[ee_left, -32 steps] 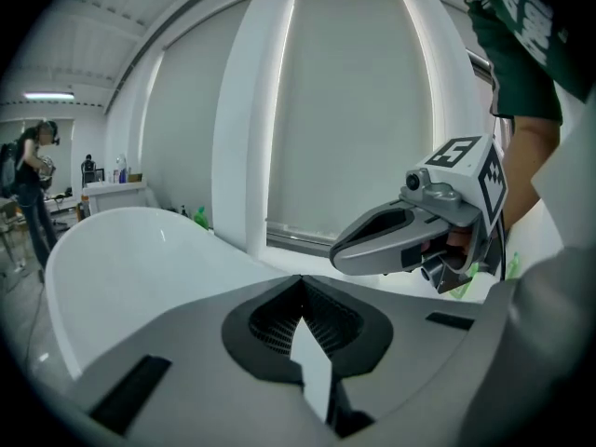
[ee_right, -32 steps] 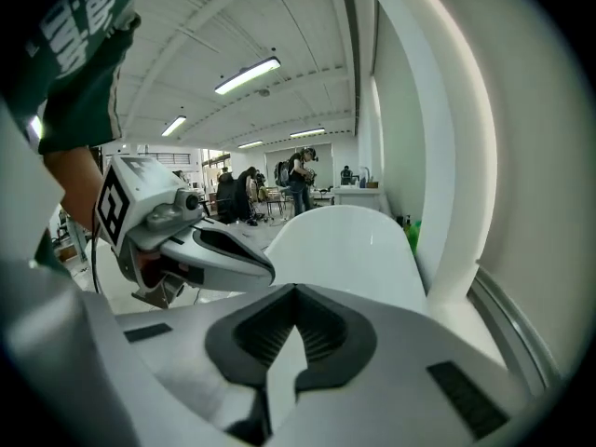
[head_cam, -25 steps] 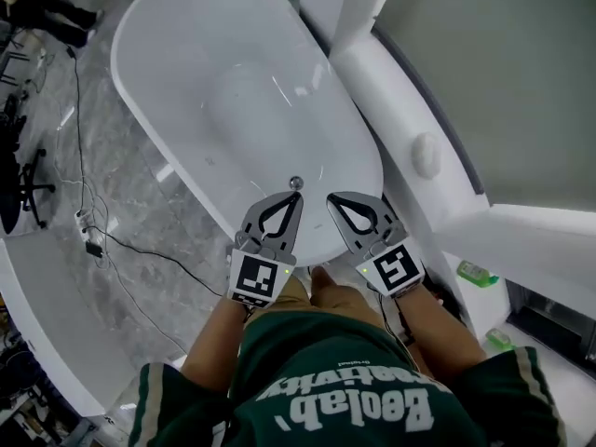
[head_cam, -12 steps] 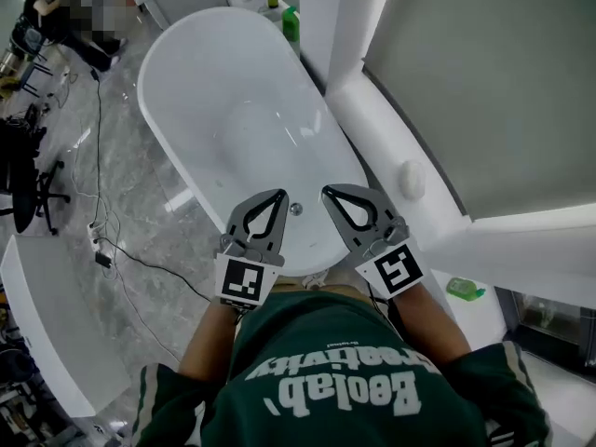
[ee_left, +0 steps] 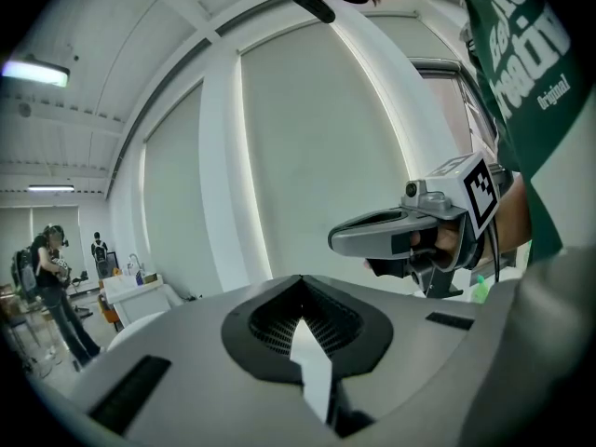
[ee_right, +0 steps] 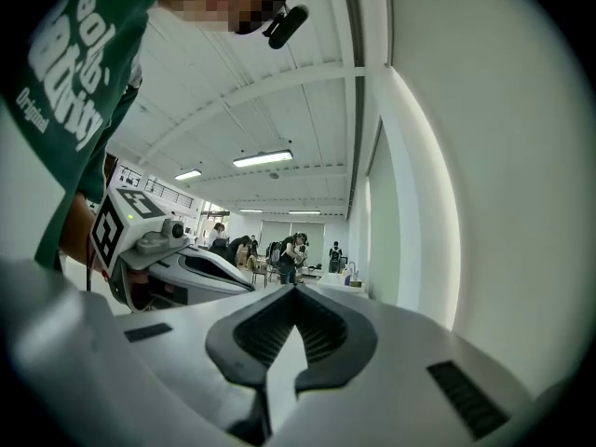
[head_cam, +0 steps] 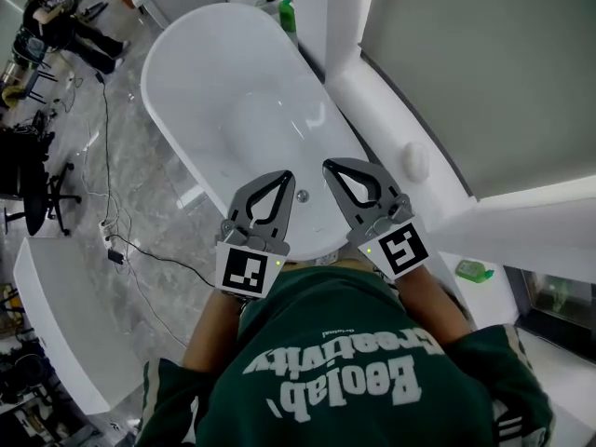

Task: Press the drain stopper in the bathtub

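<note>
In the head view a white oval bathtub (head_cam: 168, 49) lies below me. Its small round metal drain stopper (head_cam: 302, 195) sits on the tub floor near the near end. My left gripper (head_cam: 282, 177) and right gripper (head_cam: 330, 166) hover side by side high above that end, and the stopper shows in the gap between them. Both are shut with nothing in them. In the left gripper view the shut left gripper (ee_left: 300, 279) points level at the wall, with the right gripper (ee_left: 346, 239) beside it. In the right gripper view the right gripper (ee_right: 294, 289) is also shut.
A green bottle (head_cam: 287, 14) stands at the tub's far end. A white ledge with a round knob (head_cam: 414, 161) runs along the wall at the right. Cables (head_cam: 121, 250) trail over the marble floor at the left, near an office chair (head_cam: 37, 194). People stand far off.
The view has shifted so that more of the tub's far end shows. The stopper, earlier just beyond the gripper tips, now shows between them. Both grippers have stayed shut.
</note>
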A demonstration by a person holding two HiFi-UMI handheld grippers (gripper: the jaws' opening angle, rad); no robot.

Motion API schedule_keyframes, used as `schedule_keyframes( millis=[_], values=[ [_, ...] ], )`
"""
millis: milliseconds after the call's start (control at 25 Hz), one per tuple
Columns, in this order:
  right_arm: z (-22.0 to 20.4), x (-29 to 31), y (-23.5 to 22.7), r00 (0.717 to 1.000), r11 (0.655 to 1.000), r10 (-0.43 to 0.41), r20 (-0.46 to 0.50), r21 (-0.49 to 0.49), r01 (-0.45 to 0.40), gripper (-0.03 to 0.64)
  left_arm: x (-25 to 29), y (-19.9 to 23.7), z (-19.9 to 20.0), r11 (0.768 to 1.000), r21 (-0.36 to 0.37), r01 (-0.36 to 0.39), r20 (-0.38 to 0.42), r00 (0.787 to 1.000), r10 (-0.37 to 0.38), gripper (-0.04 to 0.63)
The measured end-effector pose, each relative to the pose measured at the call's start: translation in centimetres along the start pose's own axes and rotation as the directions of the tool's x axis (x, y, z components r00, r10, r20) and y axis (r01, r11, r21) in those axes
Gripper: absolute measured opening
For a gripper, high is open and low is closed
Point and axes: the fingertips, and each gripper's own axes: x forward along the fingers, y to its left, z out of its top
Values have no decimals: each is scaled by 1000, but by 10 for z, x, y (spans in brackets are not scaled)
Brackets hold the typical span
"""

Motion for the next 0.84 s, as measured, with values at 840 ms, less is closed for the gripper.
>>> schedule_keyframes(
  millis=[840],
  values=[
    [-10,4,18,999,999,38,-1,9,-38,11,-15,1,-12,1000,-13,-19,-16,1000,19,8]
  ],
)
